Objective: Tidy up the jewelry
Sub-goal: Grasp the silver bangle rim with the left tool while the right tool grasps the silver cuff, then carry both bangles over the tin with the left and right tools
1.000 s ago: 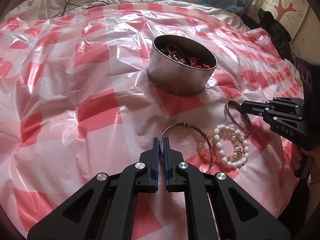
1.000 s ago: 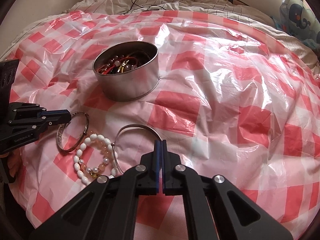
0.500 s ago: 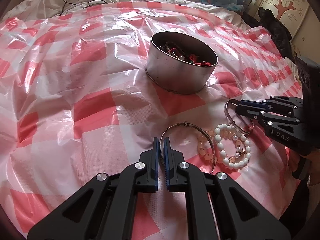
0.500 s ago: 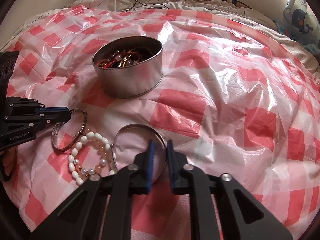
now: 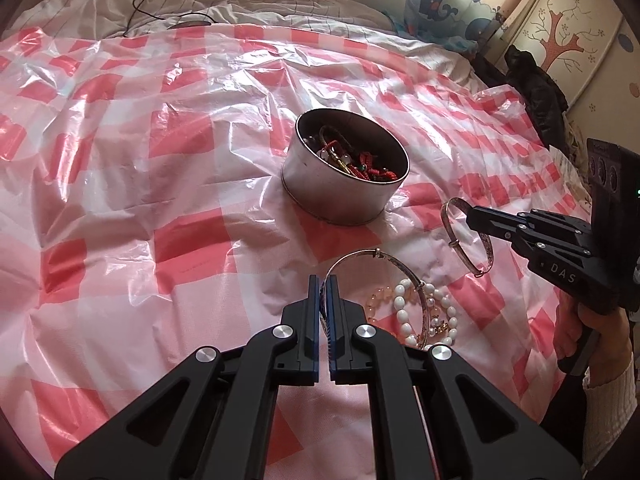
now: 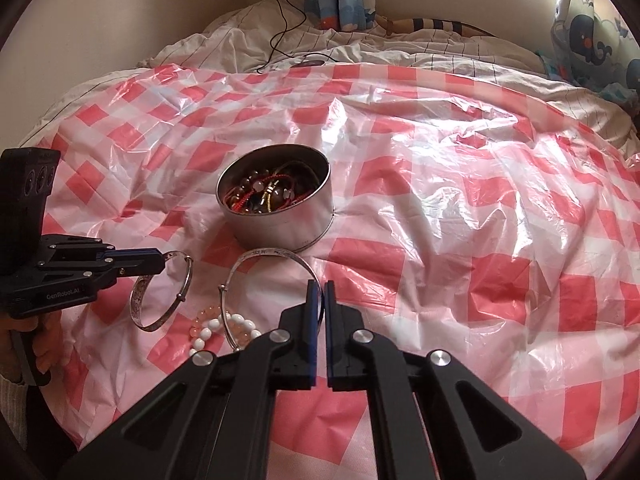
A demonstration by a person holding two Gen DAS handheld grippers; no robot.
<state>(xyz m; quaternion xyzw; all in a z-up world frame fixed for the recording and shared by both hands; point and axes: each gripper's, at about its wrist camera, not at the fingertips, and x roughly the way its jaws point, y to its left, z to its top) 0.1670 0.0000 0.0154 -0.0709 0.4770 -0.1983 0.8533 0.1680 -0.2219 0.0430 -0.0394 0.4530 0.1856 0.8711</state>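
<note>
The left claw (image 5: 324, 280) was clenched on the first bangle (image 5: 360, 256), and the right claw (image 6: 319, 286) was clenched on the second bangle (image 6: 272, 251). Both bangles were near the tin (image 5: 340, 200) of jewelry. White beads (image 5: 404, 312) lay on the bed (image 5: 160, 200) beside them.

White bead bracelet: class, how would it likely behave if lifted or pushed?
The white bead bracelet looks strung from separate beads, so it would probably sag and drape rather than hold its ring shape. The thin bangle crosses over it, so pushing may drag both.
</note>
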